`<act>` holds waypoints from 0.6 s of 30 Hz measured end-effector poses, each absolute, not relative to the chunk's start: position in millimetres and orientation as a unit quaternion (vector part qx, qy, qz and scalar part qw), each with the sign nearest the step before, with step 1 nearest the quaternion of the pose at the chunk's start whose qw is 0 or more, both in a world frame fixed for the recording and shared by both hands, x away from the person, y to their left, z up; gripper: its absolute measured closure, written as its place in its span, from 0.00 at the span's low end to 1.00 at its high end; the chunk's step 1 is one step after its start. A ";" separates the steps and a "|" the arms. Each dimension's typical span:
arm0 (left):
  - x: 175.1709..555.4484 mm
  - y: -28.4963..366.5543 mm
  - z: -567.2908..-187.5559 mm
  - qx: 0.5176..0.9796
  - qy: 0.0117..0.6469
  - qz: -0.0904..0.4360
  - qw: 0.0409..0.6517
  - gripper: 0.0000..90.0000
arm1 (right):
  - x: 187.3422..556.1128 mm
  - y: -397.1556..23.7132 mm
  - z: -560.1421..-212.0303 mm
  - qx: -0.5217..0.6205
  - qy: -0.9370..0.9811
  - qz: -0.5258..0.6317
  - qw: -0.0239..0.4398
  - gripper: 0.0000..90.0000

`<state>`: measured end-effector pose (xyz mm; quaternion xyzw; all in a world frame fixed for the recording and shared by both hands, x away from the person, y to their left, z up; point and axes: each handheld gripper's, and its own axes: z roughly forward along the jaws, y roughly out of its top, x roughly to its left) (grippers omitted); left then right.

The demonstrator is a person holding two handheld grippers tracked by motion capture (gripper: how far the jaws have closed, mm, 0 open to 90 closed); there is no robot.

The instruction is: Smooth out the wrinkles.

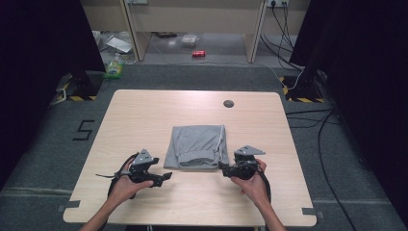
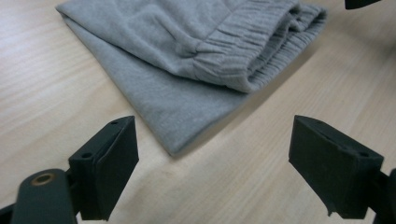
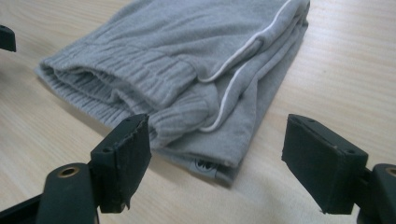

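A folded grey garment (image 1: 197,146), sweatpants by the look of the ribbed cuffs and white piping, lies near the middle of the wooden table (image 1: 144,115), a little toward the person's edge. The left gripper (image 1: 163,177) sits just off its corner at about 7 o'clock, the right gripper (image 1: 223,167) at about 5 o'clock, touching or nearly touching the hem. In both gripper views the 2 jaws stand wide apart with nothing between them. I'd judge the cloth soft, light and limp, several layers thick, so it will sag and unfold if lifted by 1 point. The near corners (image 2: 175,148) look best, pinching all layers together; the ribbed cuffs (image 3: 140,77) offer a thicker bite.
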<state>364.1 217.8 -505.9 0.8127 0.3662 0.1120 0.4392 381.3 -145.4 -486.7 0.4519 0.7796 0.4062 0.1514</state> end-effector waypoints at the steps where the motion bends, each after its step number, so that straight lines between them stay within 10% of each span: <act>1: 363.5 217.9 -507.5 0.813 0.367 0.113 0.439 0.17 | 380.2 -145.8 -487.4 0.451 0.781 0.405 0.151 0.27; 18: 337.3 228.2 -520.0 0.825 0.360 0.113 0.422 0.17 | 351.8 -153.7 -494.7 0.441 0.795 0.389 0.148 0.24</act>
